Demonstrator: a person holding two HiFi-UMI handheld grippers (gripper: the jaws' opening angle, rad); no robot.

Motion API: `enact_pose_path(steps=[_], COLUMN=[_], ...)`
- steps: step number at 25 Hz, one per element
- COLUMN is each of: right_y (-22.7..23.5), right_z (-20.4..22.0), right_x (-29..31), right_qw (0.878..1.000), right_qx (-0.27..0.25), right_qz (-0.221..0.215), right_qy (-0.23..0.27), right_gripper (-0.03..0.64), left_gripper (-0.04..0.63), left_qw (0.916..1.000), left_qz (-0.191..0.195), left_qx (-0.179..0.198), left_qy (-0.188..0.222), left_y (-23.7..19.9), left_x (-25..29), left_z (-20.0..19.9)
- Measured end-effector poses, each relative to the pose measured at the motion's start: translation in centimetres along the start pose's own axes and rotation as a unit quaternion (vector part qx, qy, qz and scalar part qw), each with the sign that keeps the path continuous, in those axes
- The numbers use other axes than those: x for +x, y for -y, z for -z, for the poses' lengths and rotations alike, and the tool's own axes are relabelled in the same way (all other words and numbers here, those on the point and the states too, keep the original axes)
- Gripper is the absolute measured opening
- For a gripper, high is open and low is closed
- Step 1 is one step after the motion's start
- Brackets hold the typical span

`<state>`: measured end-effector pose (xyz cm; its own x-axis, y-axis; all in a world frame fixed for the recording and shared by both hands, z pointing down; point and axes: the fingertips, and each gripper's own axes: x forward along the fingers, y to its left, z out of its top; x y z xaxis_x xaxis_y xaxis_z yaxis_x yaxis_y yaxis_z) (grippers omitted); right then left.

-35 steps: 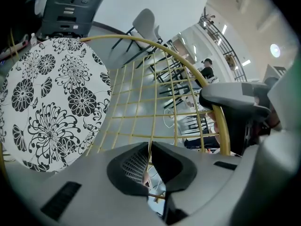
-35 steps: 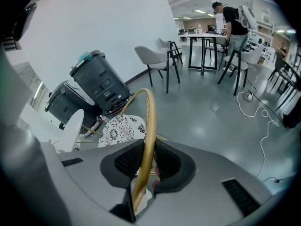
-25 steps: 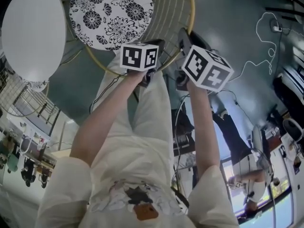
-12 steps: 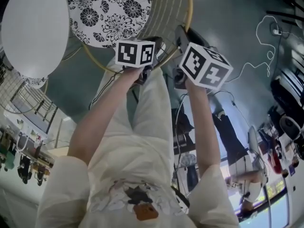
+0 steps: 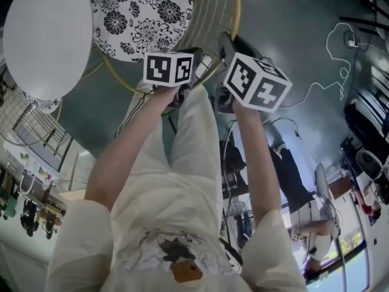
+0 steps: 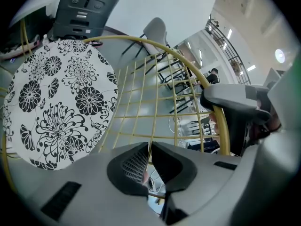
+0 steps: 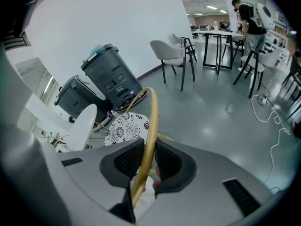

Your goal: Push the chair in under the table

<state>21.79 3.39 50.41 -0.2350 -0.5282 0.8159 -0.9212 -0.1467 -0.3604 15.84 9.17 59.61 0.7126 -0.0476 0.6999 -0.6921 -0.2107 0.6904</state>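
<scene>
Chair (image 5: 209,23) with the gold wire back and flowery cushion (image 5: 141,18) sits right next to the round white bench (image 5: 48,38), cushion edge just beside the top. Everything under the seat is hidden from us, so we can't tell how far it's tucked in. The bench is clipped at the top edge of the head view too. That view gives us nothing on the jaws, since the left cube (image 5: 168,69) and right cube (image 5: 255,83) sit right over them. The gripper views sort it out. The left gripper (image 6: 149,161) is clenched on one thin wire (image 6: 151,126) of the back grid, and the right gripper (image 7: 149,166) is clamped on the thick gold rim tube (image 7: 151,121). Below the right pads it all goes pale and blurry, and we can't make it out.
</scene>
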Motion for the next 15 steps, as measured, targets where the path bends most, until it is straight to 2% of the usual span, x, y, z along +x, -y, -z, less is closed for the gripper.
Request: enact_pose_path(steps=[3,5,8,15], right_y=[-0.1,-0.1,0.0,0.3], right_z=[0.0,0.0,-0.2,-1.2], right_x=[0.1,0.3,0.0,-2.1], right_qw=[1.0,1.0,1.0,0.999], right_qx=[0.002,0.001,-0.004,0.01], right_qz=[0.002,0.003,0.001,0.015], right_qy=[0.001,0.004,0.007,0.035], right_gripper=[0.071,0.071,0.071,0.072], left_gripper=[0.023,0.025,0.025,0.043], left_qw=[0.9999,0.9999,0.9996,0.9986], left_qz=[0.009,0.01,-0.003,-0.023], left_qx=[-0.006,0.004,0.03,0.048], left_qy=[0.004,0.002,-0.004,0.005], left_y=[-0.1,-0.1,0.1,0.0], left_x=[0.0,0.1,0.0,-2.0], left_z=[-0.1,-0.1,-0.2,-0.3])
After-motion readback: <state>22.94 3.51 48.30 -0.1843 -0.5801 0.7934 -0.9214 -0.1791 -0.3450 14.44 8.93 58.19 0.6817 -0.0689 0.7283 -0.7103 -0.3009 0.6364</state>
